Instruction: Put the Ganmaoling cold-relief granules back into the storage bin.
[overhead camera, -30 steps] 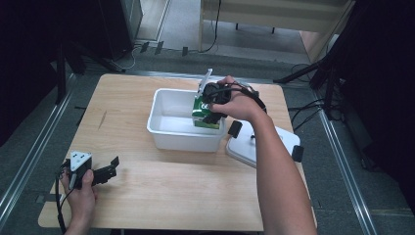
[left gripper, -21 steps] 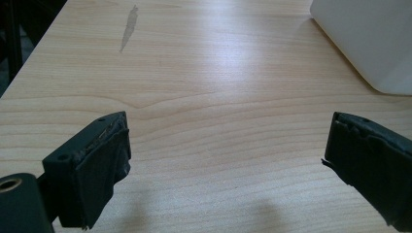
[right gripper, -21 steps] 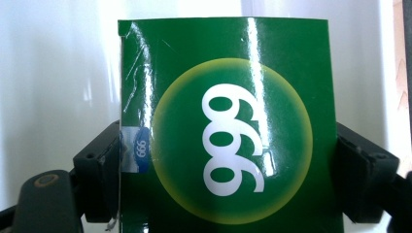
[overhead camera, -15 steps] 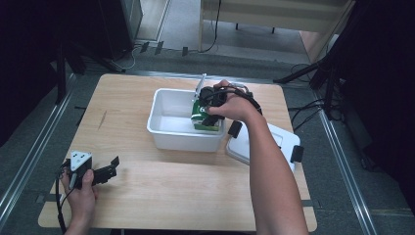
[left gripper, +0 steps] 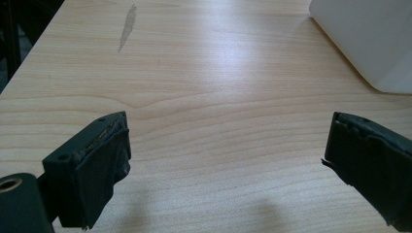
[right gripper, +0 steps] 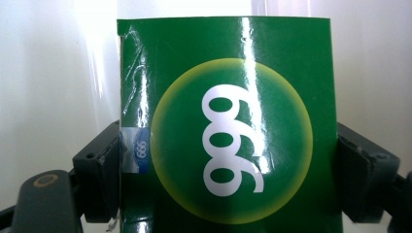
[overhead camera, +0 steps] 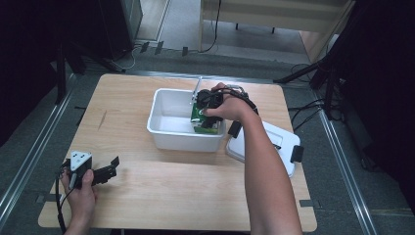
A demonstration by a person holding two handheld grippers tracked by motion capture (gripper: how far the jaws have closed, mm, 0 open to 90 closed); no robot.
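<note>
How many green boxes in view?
1. The green box sits between the right claw's pads, inside the white bin near its right end. The hand hides part of the bin, so another could be there.

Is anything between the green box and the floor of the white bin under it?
Nothing visible. The right hand-held gripper holds the green box inside the white bin, whose visible floor beside it looks bare; directly beneath is hidden.

left gripper: low at the near left corner, jaws wide apart, nothing between | right gripper: arm stretched forward, wrist bent down, jaws clamped on both sides of a green box
</note>
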